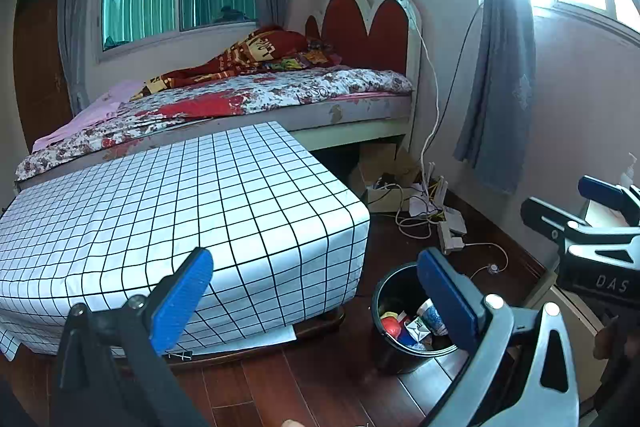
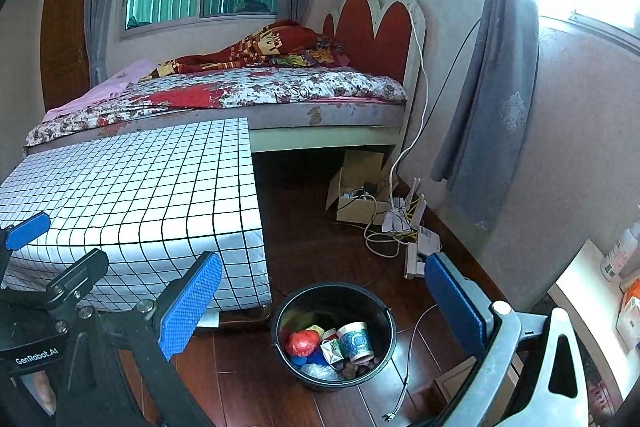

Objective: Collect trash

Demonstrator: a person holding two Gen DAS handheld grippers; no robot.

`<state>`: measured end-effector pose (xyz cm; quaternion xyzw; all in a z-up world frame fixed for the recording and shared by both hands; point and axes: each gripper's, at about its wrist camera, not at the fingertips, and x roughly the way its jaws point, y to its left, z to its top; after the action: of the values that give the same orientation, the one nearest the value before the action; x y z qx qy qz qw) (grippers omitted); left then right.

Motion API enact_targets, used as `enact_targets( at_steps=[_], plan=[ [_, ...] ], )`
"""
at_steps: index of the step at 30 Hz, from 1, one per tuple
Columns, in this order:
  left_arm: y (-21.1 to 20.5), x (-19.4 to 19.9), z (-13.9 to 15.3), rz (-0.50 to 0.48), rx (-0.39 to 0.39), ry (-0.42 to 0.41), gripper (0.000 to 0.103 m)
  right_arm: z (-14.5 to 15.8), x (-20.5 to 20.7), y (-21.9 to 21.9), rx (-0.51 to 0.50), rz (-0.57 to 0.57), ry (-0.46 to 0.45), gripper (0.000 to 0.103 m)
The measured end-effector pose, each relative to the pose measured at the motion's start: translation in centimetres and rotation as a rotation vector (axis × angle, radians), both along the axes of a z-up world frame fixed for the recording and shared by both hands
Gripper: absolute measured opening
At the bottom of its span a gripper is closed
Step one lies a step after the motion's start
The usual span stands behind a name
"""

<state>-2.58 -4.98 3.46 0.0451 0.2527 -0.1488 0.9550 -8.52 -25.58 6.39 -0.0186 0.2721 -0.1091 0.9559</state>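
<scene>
Both claws wide open, empty: left claw (image 1: pixel 316 291), right claw (image 2: pixel 324 299). Round black plastic bucket (image 2: pixel 334 335) on dark wood floor (image 2: pixel 304 227) beside grid-cloth counter (image 2: pixel 132 199), holding paper cup (image 2: pixel 357 341), red wrapper (image 2: pixel 302 343).

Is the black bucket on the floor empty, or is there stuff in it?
Not empty. The black bucket holds trash: a paper cup, a red crumpled wrapper and other bits, filling only the bottom.
</scene>
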Motion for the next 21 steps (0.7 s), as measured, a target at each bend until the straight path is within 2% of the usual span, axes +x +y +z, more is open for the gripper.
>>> enact_targets(
  at_steps=[21],
  plan=[
    [-0.3, -0.06, -0.12, -0.013, 0.001, 0.01, 0.102, 0.25, 0.08, 0.14, 0.001, 0.004, -0.007, 0.102]
  ],
)
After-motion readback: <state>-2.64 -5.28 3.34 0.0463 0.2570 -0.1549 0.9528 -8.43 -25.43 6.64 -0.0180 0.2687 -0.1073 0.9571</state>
